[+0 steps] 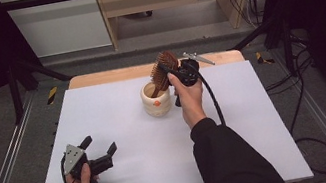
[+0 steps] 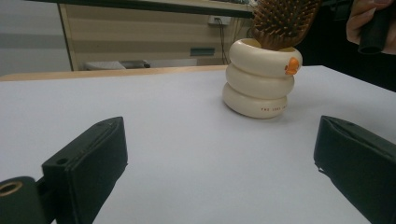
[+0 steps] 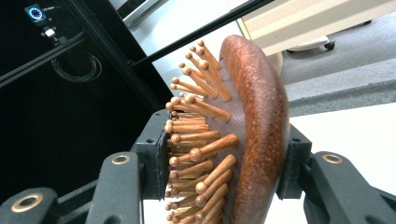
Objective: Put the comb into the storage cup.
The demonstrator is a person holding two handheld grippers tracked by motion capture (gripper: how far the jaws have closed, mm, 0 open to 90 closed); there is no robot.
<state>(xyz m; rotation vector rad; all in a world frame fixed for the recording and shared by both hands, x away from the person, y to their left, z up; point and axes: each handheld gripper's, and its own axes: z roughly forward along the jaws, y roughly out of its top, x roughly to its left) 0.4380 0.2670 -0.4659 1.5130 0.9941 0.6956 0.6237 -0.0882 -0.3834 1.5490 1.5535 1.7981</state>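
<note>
Two claws are at work: the left gripper (image 1: pixel 100 144) rests spread and empty, while the right gripper (image 3: pixel 224 163) pinches a wooden hairbrush (image 3: pixel 243 135) by its head, handle down in the cream ringed cup (image 1: pixel 156 99) just beyond. Tilting could tip that cup. Pegs are round-tipped, back reddish-brown.
</note>
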